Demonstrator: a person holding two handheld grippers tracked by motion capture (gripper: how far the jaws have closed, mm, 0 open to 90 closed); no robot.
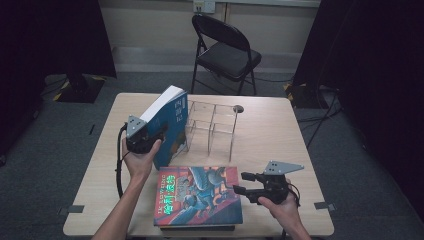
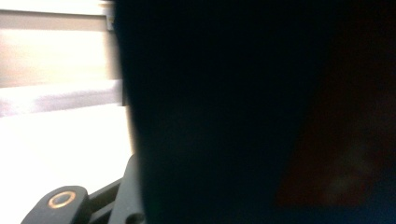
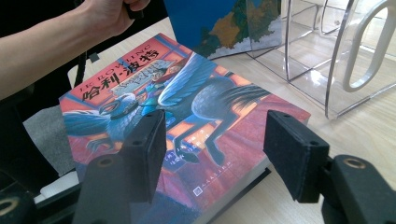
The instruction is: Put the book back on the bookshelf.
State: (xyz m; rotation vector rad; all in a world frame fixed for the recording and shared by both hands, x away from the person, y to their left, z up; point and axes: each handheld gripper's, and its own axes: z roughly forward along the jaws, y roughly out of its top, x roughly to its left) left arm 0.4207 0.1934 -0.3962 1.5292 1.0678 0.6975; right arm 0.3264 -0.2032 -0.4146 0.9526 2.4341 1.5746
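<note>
Here, a pale wooden table (image 1: 280, 130), square-cornered, on grey floor, with a black folding chair (image 1: 226, 52) beyond its far edge. Next in size, a stack of books at the near edge: on top a red book (image 1: 200, 196) with a winged beast on the cover and yellow Chinese title, lying flat, spine to the left; under it a dark book (image 1: 200, 228), only its edge visible. Then a blue book (image 1: 169, 120), thick and white-paged, stood up on its bottom edge and tilted, leaning toward the left, just left of a clear rack (image 1: 212, 127) with upright dividers; touching the rack or merely beside it, hard to tell. Left hand (image 1: 140, 160) wrapped round the left gripper (image 1: 150, 137), pressed against the blue book's near cover; left fingers clamped on that book by the look of the high view, and in the left gripper view a dark cover (image 2: 243, 112) right up against the lens. Right hand (image 1: 285, 207) holding the right gripper (image 1: 239, 182) low at the red book's right edge; right fingers (image 3: 292, 154) spread wide, gripping nothing, one pad over the red cover (image 3: 187, 107), the other over bare table beside the spine-opposite edge. Smallest, a round grommet (image 1: 238, 108) in the table behind the rack.
</note>
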